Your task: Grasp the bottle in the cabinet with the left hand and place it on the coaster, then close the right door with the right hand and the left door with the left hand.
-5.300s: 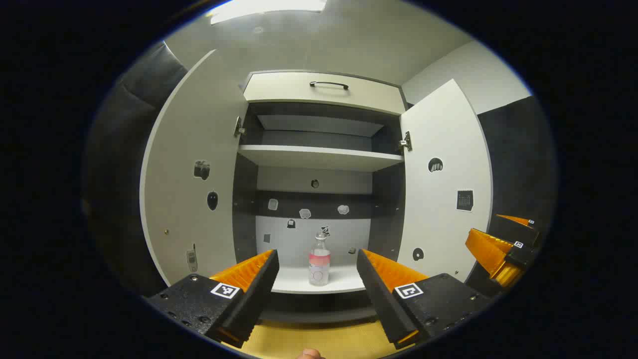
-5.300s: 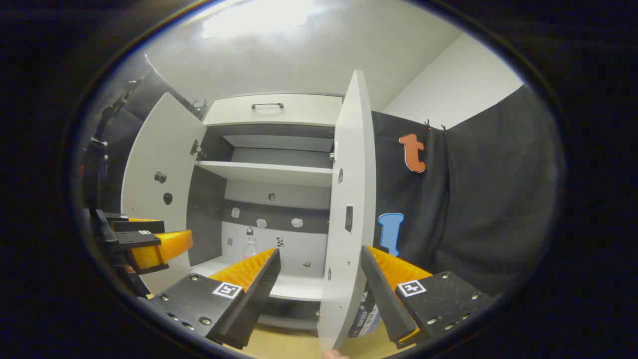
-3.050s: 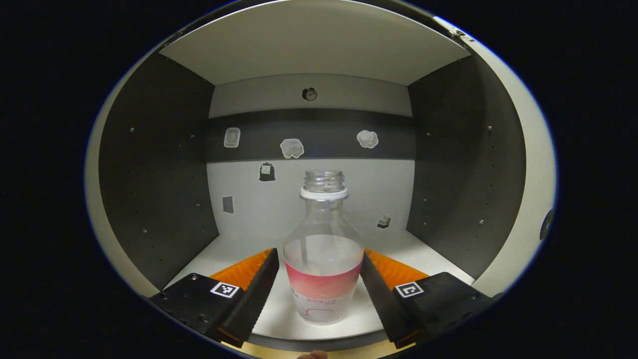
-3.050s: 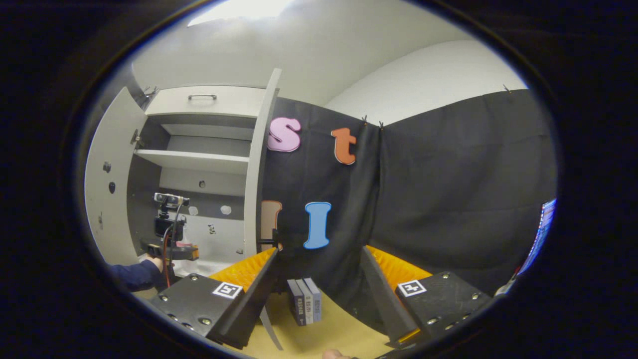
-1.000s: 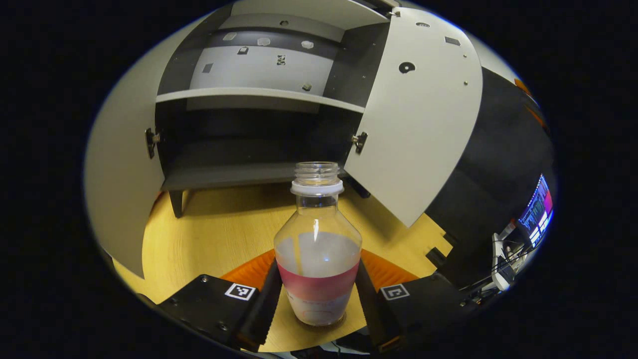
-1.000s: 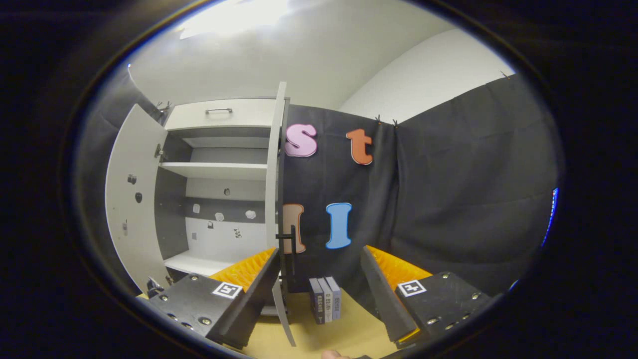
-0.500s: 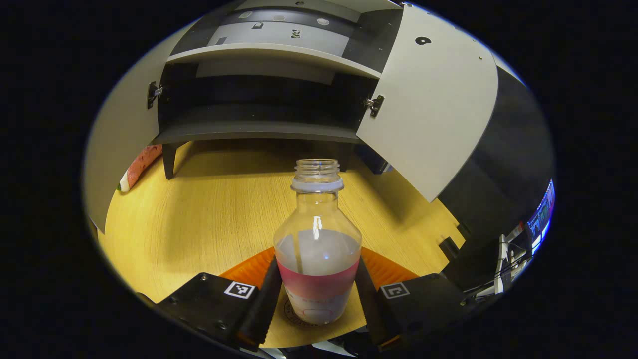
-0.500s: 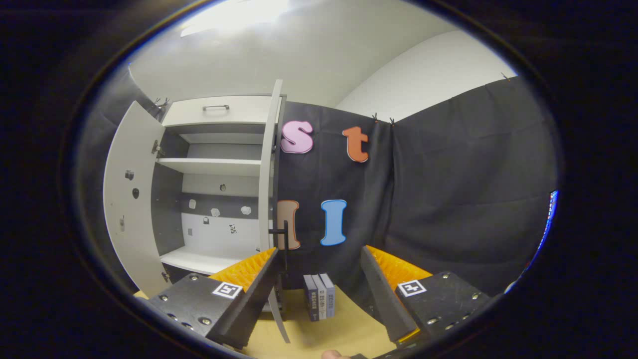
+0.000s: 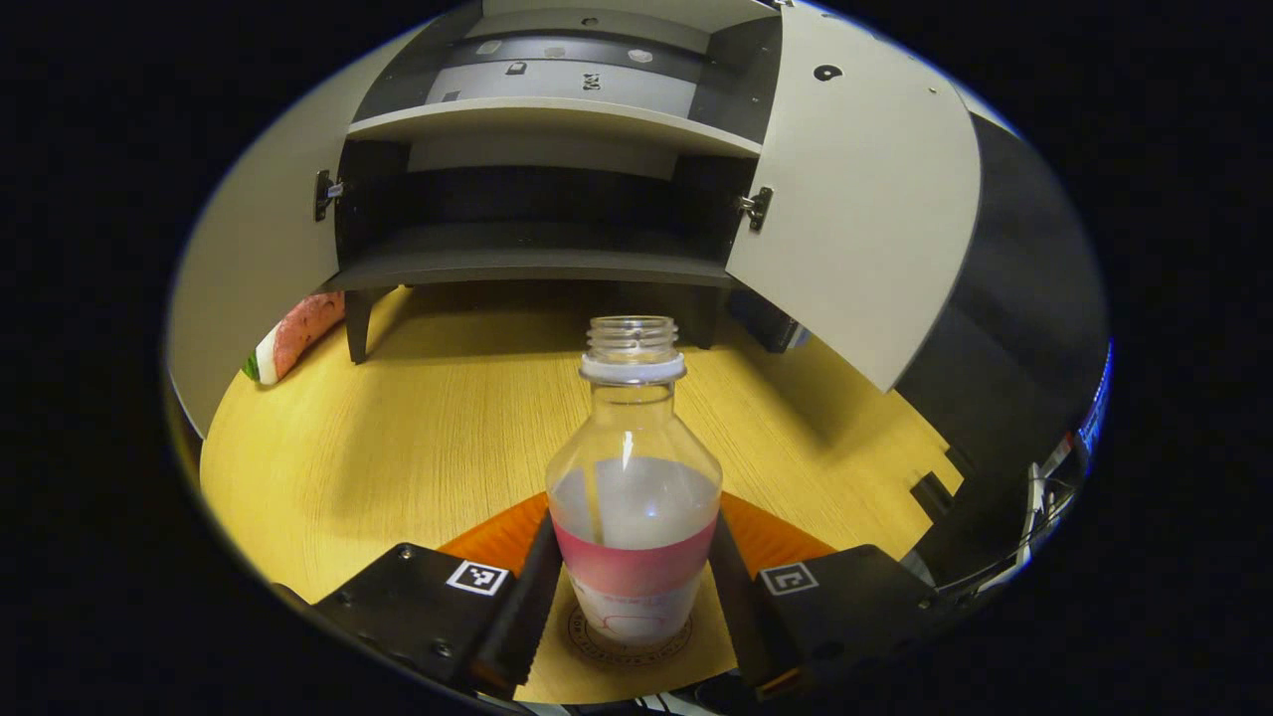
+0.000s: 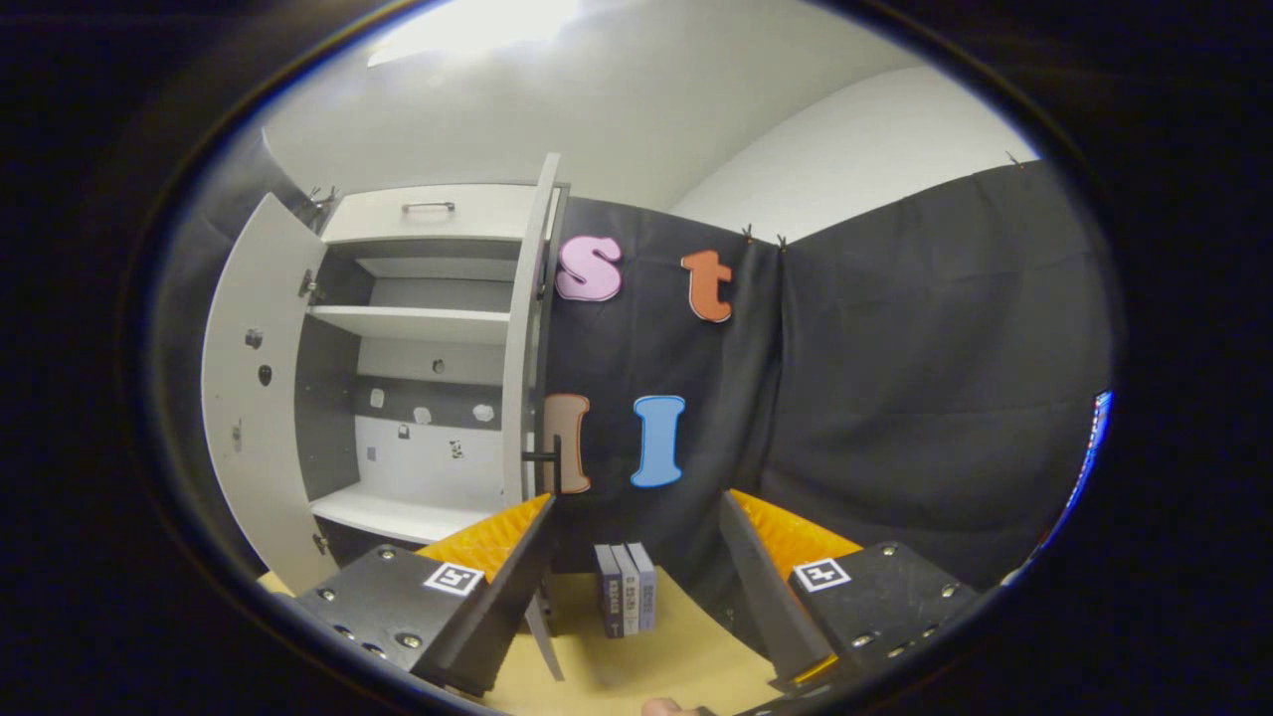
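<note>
bottle (image 9: 634,497) now down over the coaster (image 9: 627,641), left gripper (image 9: 632,587) jaws still clamping it; right gripper (image 10: 636,567) jaws open; release next.

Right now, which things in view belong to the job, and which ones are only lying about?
Belong to the job:
- bottle, held in the left gripper
- coaster under the bottle
- right door, open
- left door, open
- right gripper, jaws apart

Only lying about:
- books on the table
- watermelon-slice thing by the cabinet leg
</note>
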The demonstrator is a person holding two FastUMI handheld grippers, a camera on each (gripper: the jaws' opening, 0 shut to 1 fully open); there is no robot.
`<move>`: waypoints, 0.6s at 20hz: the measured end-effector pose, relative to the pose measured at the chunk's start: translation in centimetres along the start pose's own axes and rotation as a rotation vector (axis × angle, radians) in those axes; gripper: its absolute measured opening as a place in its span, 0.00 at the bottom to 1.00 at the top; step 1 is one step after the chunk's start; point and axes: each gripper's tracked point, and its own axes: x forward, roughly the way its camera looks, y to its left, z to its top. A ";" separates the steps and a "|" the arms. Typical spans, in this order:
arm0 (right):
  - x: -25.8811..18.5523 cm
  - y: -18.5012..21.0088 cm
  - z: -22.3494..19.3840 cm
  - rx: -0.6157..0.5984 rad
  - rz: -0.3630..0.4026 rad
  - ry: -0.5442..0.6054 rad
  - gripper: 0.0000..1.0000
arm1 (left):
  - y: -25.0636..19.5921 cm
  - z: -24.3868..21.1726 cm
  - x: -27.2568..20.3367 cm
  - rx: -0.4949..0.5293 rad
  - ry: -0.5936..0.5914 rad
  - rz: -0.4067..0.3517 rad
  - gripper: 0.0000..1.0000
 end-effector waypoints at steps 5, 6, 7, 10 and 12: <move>0.9 1.4 -0.4 -0.016 0.038 0.004 0.96 | -0.3 -0.9 -1.1 0.013 0.008 0.002 0.78; 1.0 1.7 -0.5 -0.013 0.046 0.005 0.97 | -0.3 -1.1 -1.4 0.017 0.013 0.002 0.78; 1.1 2.0 -0.7 -0.008 0.054 0.006 0.97 | -0.4 -1.5 -1.7 0.022 0.020 0.000 0.78; 1.6 2.5 -0.9 0.004 0.068 0.007 0.96 | -0.8 -2.6 -2.6 0.051 0.036 -0.010 0.78; 1.8 2.6 -1.0 0.010 0.074 0.007 0.96 | -0.8 -4.0 -3.0 0.049 0.073 -0.009 0.78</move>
